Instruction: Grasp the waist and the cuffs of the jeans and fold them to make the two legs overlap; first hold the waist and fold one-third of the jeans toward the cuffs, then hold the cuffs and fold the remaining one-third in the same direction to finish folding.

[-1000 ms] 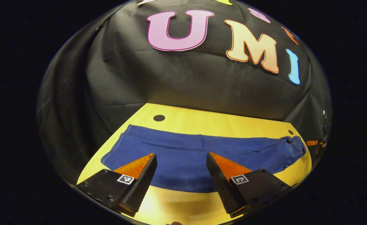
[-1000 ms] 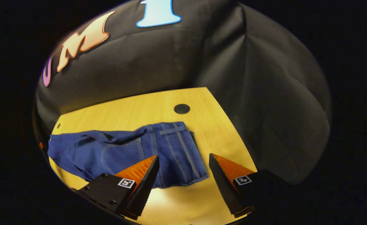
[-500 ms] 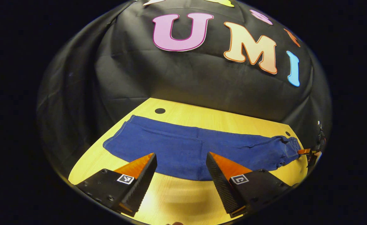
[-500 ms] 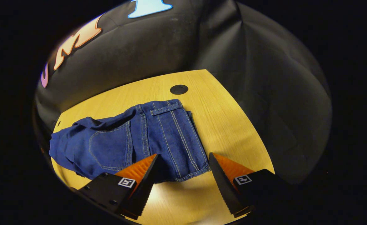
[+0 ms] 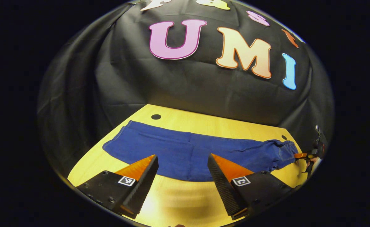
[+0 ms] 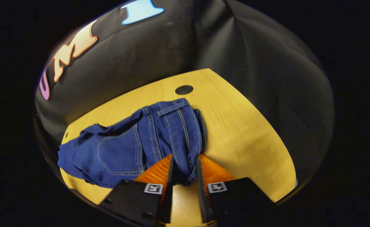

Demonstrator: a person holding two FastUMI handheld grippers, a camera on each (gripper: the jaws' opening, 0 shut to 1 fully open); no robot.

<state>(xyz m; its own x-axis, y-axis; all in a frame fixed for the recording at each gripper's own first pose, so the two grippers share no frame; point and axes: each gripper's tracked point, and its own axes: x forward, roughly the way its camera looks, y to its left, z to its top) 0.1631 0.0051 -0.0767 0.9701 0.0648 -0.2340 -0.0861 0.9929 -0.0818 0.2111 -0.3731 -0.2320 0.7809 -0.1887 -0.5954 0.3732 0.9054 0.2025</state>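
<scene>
1. The dark blue denim jeans [image 5: 200, 154] lay stretched lengthwise across the pale yellow wooden surface [image 5: 178, 201], cuffs toward the left gripper view's left edge and waist toward its right.
2. In that view the legs appeared to lie one over the other as a single long strip, so the leg-overlap step looked done; no third had been folded over yet.
3. The right claw [image 6: 185, 167] was clamped on the near corner of the waist end [image 6: 172, 126], both fingers pressing the bunched denim between them, with a back pocket [image 6: 118, 154] and a belt loop showing just beyond.
4. The same claw showed far off at the waist end in the left gripper view [image 5: 304, 155], touching the fabric.
5. The left claw [image 5: 183, 170] stood with its jaws wide apart, hovering near the mid-length of the jeans and gripping nothing.
6. Judged from this, the first waist-toward-cuffs fold was only starting; both thirds remained to be folded.
</scene>
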